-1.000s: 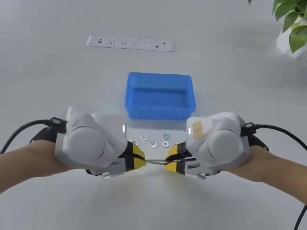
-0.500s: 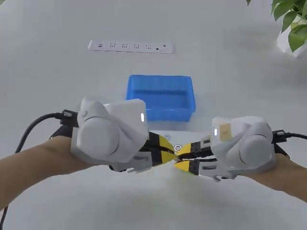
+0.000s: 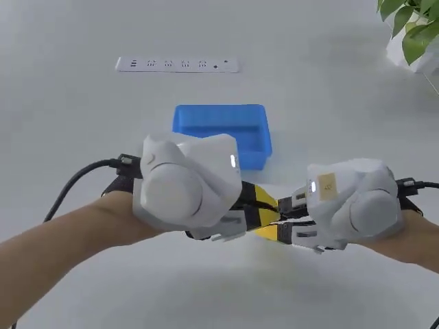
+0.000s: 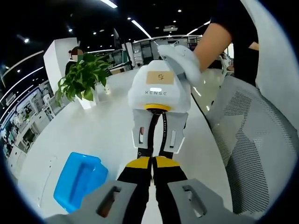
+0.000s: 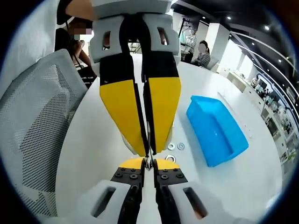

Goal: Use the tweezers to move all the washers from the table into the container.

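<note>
Just short of the blue container (image 3: 219, 123), on its near side in the head view, I hold the two grippers tip to tip above the white table (image 3: 82, 123).

Left gripper (image 5: 146, 152): in the right gripper view its yellow jaws come down from the top. They are drawn together to a narrow slit, and their tips meet.

Right gripper (image 4: 153, 162): in the left gripper view its yellow jaw ends lie pressed together and point straight at the camera. A hand (image 4: 184, 60) grasps its white housing.

Where the two pairs of tips meet, a thin bright metal sliver (image 5: 148, 160) shows. It is too small to identify, and I cannot tell which pair pinches it.

Washers (image 5: 171, 146): three lie flat on the table between the meeting tips and the container, near the tips and apart from the container's wall. Two sit side by side, and the third lies just beside the right gripper's tip.

Container: upright on the table, open side up.

Power strip (image 3: 177, 65): flat on the table beyond the container's far side, well apart from it.

Potted plant (image 3: 411, 27): far to the right of the container.

Mesh-backed chair (image 4: 252, 154): on the opposite side of the grippers from the container.
</note>
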`<move>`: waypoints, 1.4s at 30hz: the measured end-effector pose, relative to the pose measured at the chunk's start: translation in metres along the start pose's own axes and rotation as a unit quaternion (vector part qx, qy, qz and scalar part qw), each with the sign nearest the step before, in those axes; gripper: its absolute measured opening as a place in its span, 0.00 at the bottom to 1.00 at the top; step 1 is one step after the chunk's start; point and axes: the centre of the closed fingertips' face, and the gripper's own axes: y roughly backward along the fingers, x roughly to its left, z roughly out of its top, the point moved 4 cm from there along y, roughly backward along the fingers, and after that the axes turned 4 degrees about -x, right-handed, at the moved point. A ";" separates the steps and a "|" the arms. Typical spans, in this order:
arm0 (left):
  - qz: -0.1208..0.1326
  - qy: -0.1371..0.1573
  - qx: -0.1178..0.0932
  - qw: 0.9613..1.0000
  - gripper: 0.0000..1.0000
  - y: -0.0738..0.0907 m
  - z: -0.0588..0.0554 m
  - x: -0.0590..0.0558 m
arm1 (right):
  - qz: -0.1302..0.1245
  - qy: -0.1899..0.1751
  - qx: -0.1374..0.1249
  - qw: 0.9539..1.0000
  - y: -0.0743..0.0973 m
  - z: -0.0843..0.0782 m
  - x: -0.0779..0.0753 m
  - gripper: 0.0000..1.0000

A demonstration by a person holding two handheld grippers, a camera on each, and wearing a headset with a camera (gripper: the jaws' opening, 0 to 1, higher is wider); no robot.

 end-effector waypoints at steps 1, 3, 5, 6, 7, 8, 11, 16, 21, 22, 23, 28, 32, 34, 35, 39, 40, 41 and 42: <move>-0.001 0.001 0.000 1.000 0.05 0.000 0.000 0.000 | 0.000 0.000 0.000 1.000 0.000 0.000 0.000 0.08; -0.003 0.003 0.001 1.000 0.05 0.000 0.000 -0.001 | 0.000 0.003 -0.001 1.000 0.000 0.000 0.001 0.08; -0.007 -0.017 0.001 1.000 0.05 0.001 0.000 -0.003 | -0.001 -0.006 -0.005 1.000 0.000 0.000 0.001 0.08; -0.006 -0.022 0.001 1.000 0.05 0.001 0.000 -0.003 | -0.001 -0.008 -0.008 1.000 0.000 -0.001 0.000 0.08; -0.004 -0.017 0.001 1.000 0.05 0.001 0.000 -0.003 | -0.001 -0.011 -0.011 1.000 0.000 -0.001 0.000 0.08; -0.003 -0.013 0.001 1.000 0.05 0.001 0.000 -0.002 | -0.001 -0.011 -0.012 1.000 0.000 0.000 0.000 0.07; -0.001 -0.007 -0.002 1.000 0.06 0.003 0.000 0.000 | -0.002 -0.011 -0.014 1.000 0.000 0.000 0.000 0.07; 0.000 0.004 -0.009 1.000 0.06 0.006 0.002 0.001 | -0.004 -0.013 -0.017 1.000 0.000 0.000 0.000 0.07; -0.002 0.004 -0.008 1.000 0.07 0.008 0.001 0.001 | -0.003 -0.015 -0.020 1.000 0.000 0.001 0.000 0.07; -0.002 0.003 -0.008 1.000 0.07 0.008 0.001 0.001 | -0.004 -0.015 -0.020 1.000 0.000 0.001 0.000 0.07; -0.005 0.002 -0.007 1.000 0.07 0.008 0.001 0.000 | -0.003 -0.014 -0.020 1.000 0.000 0.001 0.000 0.07; -0.009 -0.010 0.001 1.000 0.07 0.011 -0.001 -0.001 | -0.002 -0.015 -0.019 1.000 0.000 0.000 0.000 0.07; -0.009 -0.019 0.002 1.000 0.07 0.011 -0.001 0.001 | -0.001 -0.015 -0.019 1.000 0.000 0.001 0.000 0.07; -0.013 -0.023 0.003 1.000 0.06 0.009 -0.001 0.000 | 0.000 -0.015 -0.019 1.000 -0.001 0.001 0.000 0.07; -0.015 -0.027 0.004 1.000 0.06 0.009 0.000 -0.001 | 0.001 -0.015 -0.019 1.000 -0.001 0.001 0.000 0.07; -0.024 -0.035 0.002 0.999 0.05 0.009 -0.001 -0.002 | 0.003 -0.015 -0.019 1.000 0.000 0.001 0.001 0.07; -0.024 -0.037 0.004 0.999 0.05 0.009 -0.001 -0.002 | 0.004 -0.013 -0.019 1.000 0.000 0.001 0.001 0.08; -0.024 -0.038 0.004 0.999 0.05 0.009 -0.001 -0.002 | 0.003 -0.012 -0.018 1.000 0.000 0.001 0.001 0.08; -0.027 -0.040 0.006 0.999 0.05 0.009 -0.001 -0.002 | 0.004 -0.010 -0.017 1.000 -0.001 0.001 0.001 0.08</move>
